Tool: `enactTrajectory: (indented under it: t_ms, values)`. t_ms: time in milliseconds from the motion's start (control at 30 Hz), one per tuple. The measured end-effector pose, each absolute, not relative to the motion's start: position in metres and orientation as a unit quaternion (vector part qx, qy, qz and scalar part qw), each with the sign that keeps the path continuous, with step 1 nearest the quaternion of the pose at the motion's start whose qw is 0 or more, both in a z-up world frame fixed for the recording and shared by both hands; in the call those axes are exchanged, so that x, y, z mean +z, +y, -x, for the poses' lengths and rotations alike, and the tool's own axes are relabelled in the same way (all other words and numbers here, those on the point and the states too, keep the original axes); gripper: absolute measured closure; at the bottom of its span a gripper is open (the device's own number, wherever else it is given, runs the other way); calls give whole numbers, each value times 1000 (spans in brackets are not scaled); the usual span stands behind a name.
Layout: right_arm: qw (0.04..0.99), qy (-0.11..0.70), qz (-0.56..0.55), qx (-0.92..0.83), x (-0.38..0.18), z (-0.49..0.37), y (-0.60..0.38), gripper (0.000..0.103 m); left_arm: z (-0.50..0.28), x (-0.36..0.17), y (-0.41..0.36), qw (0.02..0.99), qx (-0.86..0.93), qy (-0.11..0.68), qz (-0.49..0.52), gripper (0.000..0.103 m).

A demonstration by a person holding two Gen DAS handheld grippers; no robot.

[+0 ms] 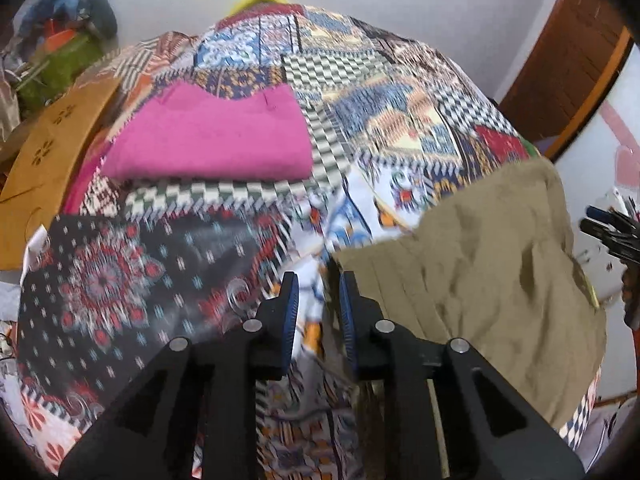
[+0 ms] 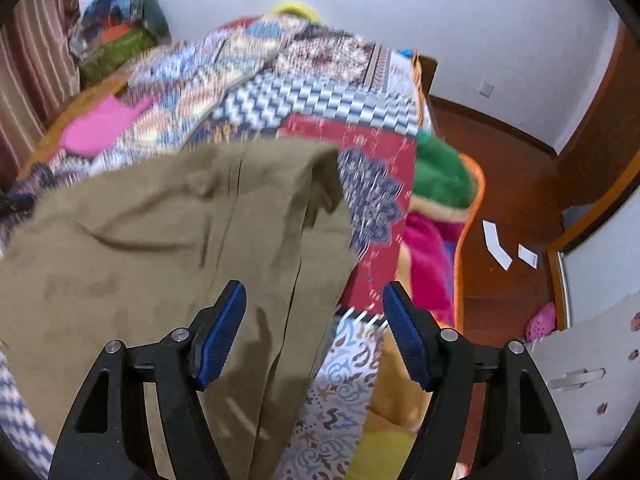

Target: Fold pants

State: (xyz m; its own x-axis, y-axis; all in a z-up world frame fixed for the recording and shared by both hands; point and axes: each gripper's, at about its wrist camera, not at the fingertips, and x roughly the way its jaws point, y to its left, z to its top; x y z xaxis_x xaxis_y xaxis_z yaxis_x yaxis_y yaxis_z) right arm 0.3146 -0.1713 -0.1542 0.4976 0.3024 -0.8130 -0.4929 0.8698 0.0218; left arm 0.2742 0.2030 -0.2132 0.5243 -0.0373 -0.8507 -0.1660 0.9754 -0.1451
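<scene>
Khaki cloth fills the right side of the left wrist view: the pants (image 1: 480, 264) lie rumpled on a patchwork bedspread (image 1: 360, 92), their near left edge just beside the left gripper (image 1: 318, 300). Its blue-padded jaws stand narrowly parted, with the spread showing in the gap; the pants' edge runs close by the right pad, but whether it touches the pad cannot be told through the blur. A folded pink garment (image 1: 208, 140) rests farther off to the left, well apart from the pants, near a wooden board (image 1: 52, 148) at the bed's edge. At far right the tip of the other tool shows in part.

From the right wrist view, the same pants (image 2: 160, 240) spread across the left and centre, one corner turned over at the far end near a red patch of the bedspread (image 2: 376, 148). The right gripper (image 2: 314, 328) hovers with its jaws spread wide; the pants' right edge lies under the gap, and neither pad presses it. A green and pink blanket (image 2: 436, 184) hangs off the bed's right side above a wooden floor (image 2: 512, 200).

Judging by the crumpled lay, the fold appears barely begun, with both tools positioning for a hold. The next move likely calls for each claw to close on a near edge so the cloth can be lifted and straightened.
</scene>
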Motion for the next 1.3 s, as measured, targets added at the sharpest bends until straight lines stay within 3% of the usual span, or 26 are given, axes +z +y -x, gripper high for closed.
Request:
enactTrajectory:
  t_ms: [100,367,567,667,733,800,900,1300]
  values:
    - [868,433,82,229,-143,-331,-174,36,-290,-211,207,869,41,481,110,83]
    - [858,443,2,260,-150,-388,-159,36,-316,-229,189,862,31,499,82,61]
    - [831,477,-13,287,-178,-412,-137,37,-321,-243,189,860,38,502,85,57]
    - [816,486,-15,313,-188,-409,-131,52,-322,-247,189,858,39,505,84,57]
    - [812,486,-12,324,-192,-405,-128,68,-322,-250,187,859,42,505,77,57]
    - [818,475,-7,324,-192,-403,-127,72,-323,-253,184,858,45,506,72,57]
    - [830,459,0,318,-188,-401,-128,91,-326,-256,181,857,52,510,61,56]
    - [869,419,35,259,-176,-398,-137,96,-330,-263,168,859,72,508,3,57]
